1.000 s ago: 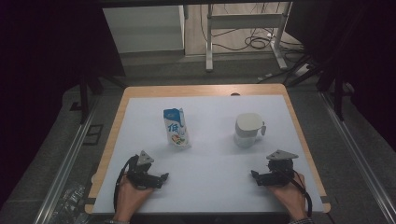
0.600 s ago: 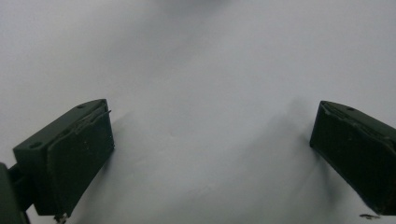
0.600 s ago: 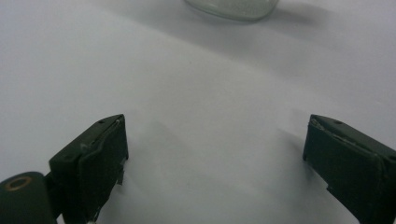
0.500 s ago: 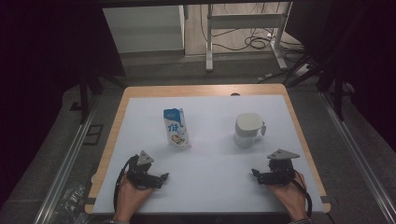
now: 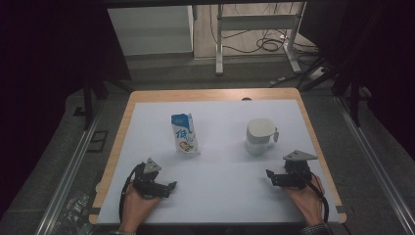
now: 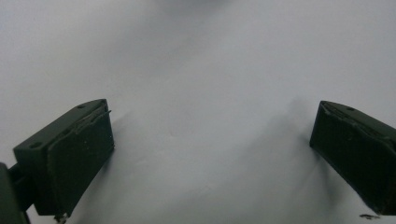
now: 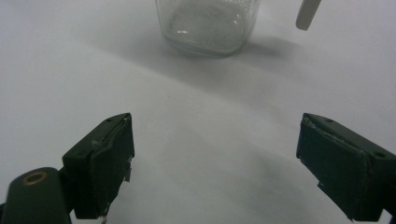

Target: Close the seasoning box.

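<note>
Nothing had shifted: both grippers stayed low at the table's near edge. Left gripper (image 5: 166,188) and right gripper (image 5: 272,177) stood with jaws apart. Milk carton (image 5: 185,133) stood upright; glass jug (image 7: 208,25), just ahead, looked empty.

A pale wooden tabletop (image 5: 147,98) with rounded corners carries a white sheet (image 5: 220,147) that covers most of it. Around it the grey floor (image 5: 58,161) is dim, and the room's sides fall into darkness. Beyond the far edge stands a white cabinet-like panel (image 5: 151,29), beside a light metal frame on legs (image 5: 257,22). Black cables (image 5: 271,44), possibly power leads, coil under it.
</note>
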`<state>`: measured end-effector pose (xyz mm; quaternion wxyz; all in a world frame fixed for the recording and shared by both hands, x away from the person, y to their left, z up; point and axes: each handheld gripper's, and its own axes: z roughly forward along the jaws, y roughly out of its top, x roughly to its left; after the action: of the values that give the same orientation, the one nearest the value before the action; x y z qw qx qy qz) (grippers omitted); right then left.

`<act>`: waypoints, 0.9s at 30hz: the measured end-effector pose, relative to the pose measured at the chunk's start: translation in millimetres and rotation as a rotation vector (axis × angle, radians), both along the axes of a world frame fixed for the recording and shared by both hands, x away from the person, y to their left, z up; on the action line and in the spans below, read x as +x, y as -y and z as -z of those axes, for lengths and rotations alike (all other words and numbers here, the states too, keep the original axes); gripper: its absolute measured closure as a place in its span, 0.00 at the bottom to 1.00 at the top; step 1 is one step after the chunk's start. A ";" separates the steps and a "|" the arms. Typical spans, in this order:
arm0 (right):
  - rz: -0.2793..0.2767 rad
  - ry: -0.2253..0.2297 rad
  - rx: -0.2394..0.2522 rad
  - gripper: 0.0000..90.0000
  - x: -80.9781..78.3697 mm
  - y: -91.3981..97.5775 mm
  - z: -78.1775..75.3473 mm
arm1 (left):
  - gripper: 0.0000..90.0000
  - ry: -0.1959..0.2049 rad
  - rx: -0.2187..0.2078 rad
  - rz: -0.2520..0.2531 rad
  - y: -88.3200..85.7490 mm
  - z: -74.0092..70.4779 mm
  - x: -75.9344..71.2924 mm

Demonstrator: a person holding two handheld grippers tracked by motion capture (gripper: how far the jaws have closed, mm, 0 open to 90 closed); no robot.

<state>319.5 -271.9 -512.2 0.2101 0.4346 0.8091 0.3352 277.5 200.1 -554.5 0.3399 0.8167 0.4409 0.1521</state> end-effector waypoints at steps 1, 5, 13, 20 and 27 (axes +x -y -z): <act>0.000 0.000 0.000 0.13 0.0 0.0 0.0 | 0.00 0.000 0.000 0.000 0.0 0.0 0.0; -0.011 0.006 0.007 0.17 1.9 2.6 -0.7 | 0.00 0.000 -0.001 0.000 0.0 0.0 0.0; 0.006 0.045 0.023 0.19 6.8 5.0 -9.4 | 0.00 0.000 0.000 0.000 -0.1 0.0 0.0; 0.018 0.086 0.034 0.23 12.2 5.6 -16.4 | 0.00 0.000 0.000 0.000 -0.1 0.0 0.0; 0.043 0.124 0.034 0.25 19.8 5.2 -24.0 | 0.00 0.000 -0.001 0.000 -0.1 0.1 0.0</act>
<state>339.3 -277.2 -488.2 0.2597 0.4337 0.7792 0.3707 277.5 200.2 -554.6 0.3404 0.8164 0.4410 0.1521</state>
